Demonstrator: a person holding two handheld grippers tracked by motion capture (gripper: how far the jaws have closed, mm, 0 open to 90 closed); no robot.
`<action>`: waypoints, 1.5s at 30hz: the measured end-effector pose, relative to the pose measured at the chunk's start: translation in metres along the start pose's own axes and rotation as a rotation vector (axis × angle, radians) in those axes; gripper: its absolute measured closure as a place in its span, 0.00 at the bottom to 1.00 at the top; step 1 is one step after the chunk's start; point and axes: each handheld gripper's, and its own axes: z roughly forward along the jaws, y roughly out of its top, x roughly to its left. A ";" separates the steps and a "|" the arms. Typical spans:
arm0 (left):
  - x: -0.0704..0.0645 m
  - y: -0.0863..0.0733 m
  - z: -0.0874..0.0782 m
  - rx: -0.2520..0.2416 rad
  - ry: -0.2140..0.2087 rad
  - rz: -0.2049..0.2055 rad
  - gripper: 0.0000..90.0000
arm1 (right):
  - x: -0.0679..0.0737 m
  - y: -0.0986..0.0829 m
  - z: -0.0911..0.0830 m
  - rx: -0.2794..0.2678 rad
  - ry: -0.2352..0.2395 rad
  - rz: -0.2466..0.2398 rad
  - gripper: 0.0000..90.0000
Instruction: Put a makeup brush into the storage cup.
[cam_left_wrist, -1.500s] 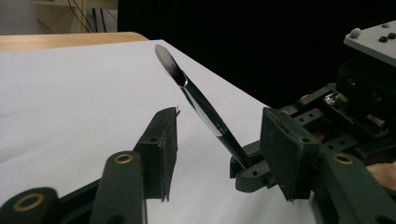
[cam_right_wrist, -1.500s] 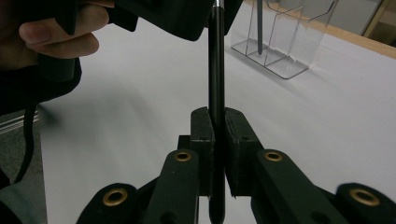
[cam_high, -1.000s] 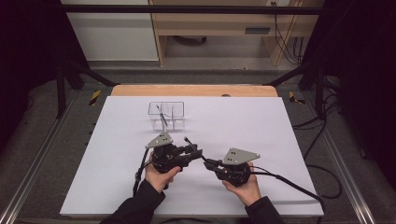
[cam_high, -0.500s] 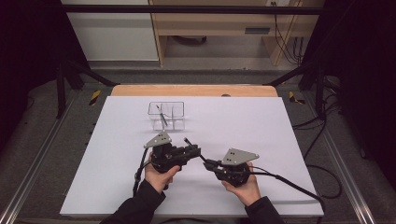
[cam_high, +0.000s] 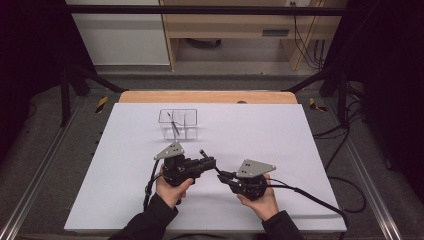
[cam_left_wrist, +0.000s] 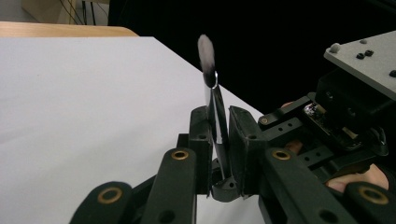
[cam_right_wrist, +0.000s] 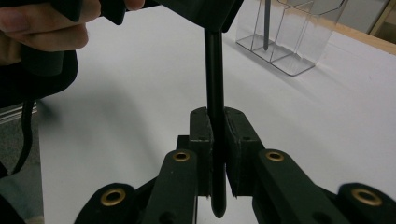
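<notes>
Both claws clamp one slim, glossy black brush (cam_left_wrist: 215, 121) handle.

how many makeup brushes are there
2. One slim black-handled makeup brush is clamped between the left gripper and the right gripper. Another thin dark brush stands in the clear plastic divided organiser.

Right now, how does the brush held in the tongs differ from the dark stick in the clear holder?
The brush is up off the table, clamped by the left tongs and the right tongs. The dark stick stands untouched in a compartment of the clear holder. The brush shows a silver collar and a pale tuft, while the dark stick looks plain. Both are slim and dark-handled.
</notes>
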 end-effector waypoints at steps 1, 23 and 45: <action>0.000 0.000 0.000 -0.001 -0.002 0.001 0.89 | 0.000 0.000 0.000 0.000 0.001 0.000 0.92; -0.008 0.003 -0.004 0.000 0.004 0.054 0.93 | -0.002 0.002 -0.003 -0.005 -0.009 0.019 0.80; 0.008 0.007 -0.031 0.002 0.097 0.059 0.93 | -0.031 0.003 -0.039 -0.054 -0.165 0.158 0.31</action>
